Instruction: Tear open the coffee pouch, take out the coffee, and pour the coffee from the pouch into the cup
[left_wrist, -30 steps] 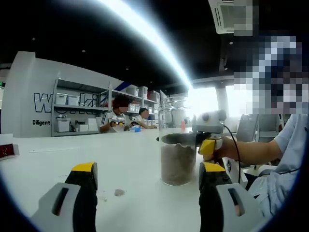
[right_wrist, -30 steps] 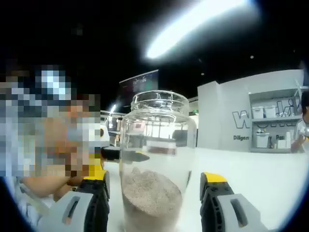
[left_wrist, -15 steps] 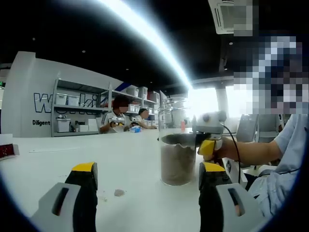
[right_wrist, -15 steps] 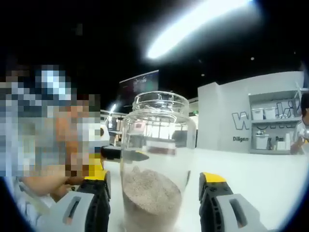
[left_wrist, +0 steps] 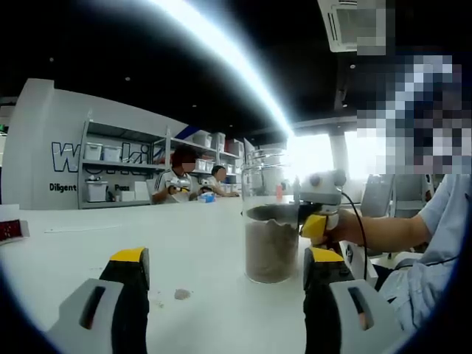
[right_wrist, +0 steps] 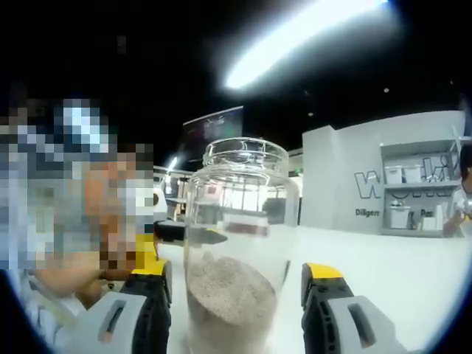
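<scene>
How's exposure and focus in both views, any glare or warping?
Left gripper view: ceiling light strip and window blown out; jar sharp, backlit. Right gripper view: jar close between the open tongs, soft, reflections on the glass; light strip overexposed. Fisheye bends the table edge in both.

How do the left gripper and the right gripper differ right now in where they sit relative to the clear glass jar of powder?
The right gripper has the clear glass jar between its open jaws; the left gripper has only bare white table between its jaws, with the jar ahead near its right jaw. Both are open, with yellow-tipped jaws.
</scene>
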